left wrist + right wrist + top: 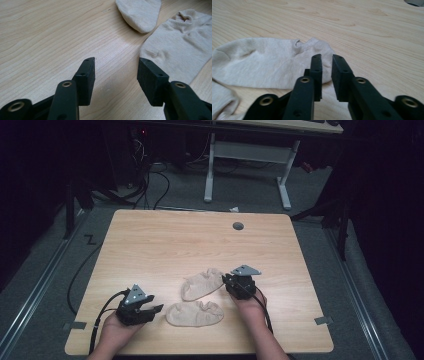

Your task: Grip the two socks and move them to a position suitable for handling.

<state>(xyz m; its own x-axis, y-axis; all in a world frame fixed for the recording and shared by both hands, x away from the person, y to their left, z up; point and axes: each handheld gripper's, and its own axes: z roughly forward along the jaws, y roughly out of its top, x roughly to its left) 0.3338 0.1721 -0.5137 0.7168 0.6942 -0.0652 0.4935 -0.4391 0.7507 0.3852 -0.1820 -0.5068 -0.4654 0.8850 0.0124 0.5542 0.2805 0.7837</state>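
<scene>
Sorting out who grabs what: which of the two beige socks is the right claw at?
The farther sock, lying diagonally; the right claw sits at its cuff end. The nearer sock lies beside the left claw.

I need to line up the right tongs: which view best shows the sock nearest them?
The right gripper view: the sock lies close, its cuff just beyond the tongs. The high view shows its whole outline; the left gripper view shows its toe.

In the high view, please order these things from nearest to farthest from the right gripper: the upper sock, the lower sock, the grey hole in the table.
1. Upper sock, directly left of the right gripper.
2. Lower sock, toward the person.
3. Grey hole, near the table's far edge.
</scene>
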